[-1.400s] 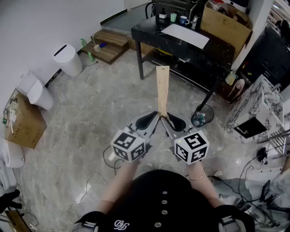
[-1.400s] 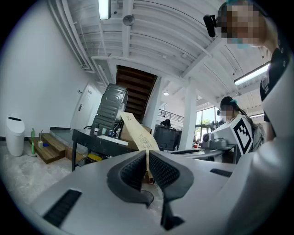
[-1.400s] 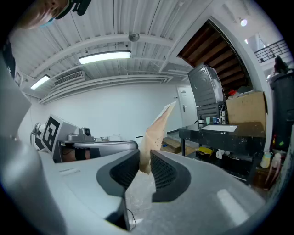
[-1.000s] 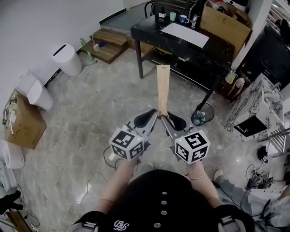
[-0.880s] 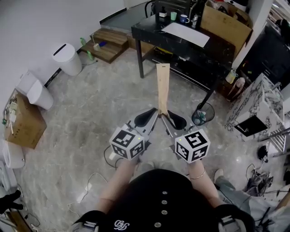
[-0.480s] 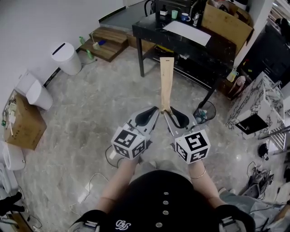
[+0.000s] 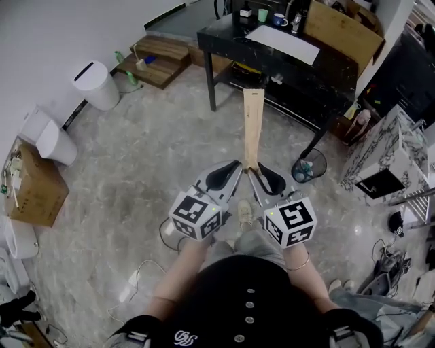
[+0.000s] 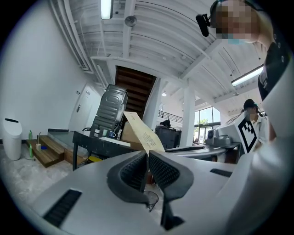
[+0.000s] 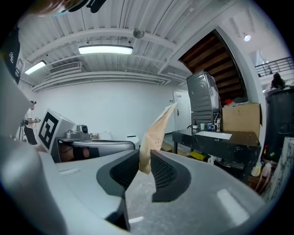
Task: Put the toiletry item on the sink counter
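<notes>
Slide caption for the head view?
Left gripper and right gripper clamp a long tan carton by its end, facing the black table.

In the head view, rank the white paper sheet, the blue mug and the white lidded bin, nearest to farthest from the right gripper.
From the right gripper, shut on the tan packet:
1. White paper sheet: ahead, on the black table.
2. Blue mug: behind the sheet, at the table's back edge.
3. White lidded bin: far left, by the wall.

I see long flat tan paper packet; near end pinched between right gripper and left gripper, far end pointing forward.
</notes>
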